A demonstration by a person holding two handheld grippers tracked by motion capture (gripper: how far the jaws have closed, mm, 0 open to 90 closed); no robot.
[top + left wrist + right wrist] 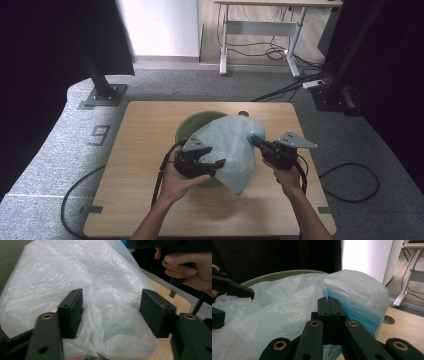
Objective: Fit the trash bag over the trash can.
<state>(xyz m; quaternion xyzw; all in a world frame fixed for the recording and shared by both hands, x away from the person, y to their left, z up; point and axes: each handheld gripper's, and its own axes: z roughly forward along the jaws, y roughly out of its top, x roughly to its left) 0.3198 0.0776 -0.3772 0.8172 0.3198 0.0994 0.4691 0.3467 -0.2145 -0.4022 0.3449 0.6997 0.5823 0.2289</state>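
**Lining the green bin: one edge held, the other waiting**

The wooden surface (150, 150) takes up the middle of the high view, with grey floor around it and a painted "9" (101, 134) on the floor at left, the only writing I can read. No brand or label shows on anything.

At the centre of the surface stands the green bin (186, 128), and over it billows the thin white plastic bag (231, 150), puffed up and draping down toward the lower middle of the frame. Its length runs from the bin's far rim down toward me. A blue inner layer (362, 312) shows at the right of the right gripper view.

My right gripper (256, 141), at centre right of the high view, has its fingers (323, 312) pressed tight together on a fold of the bag's edge, pinching the film between them.

My left gripper (212, 167), at lower centre, is the free one. Its fingers (71, 311) stand apart, with a bulge of the bag lying between them in the left gripper view, but I don't see either one pressing on the film.

The bag sits straight ahead of my left fingers, so I judge the next move is to close on that bulge.
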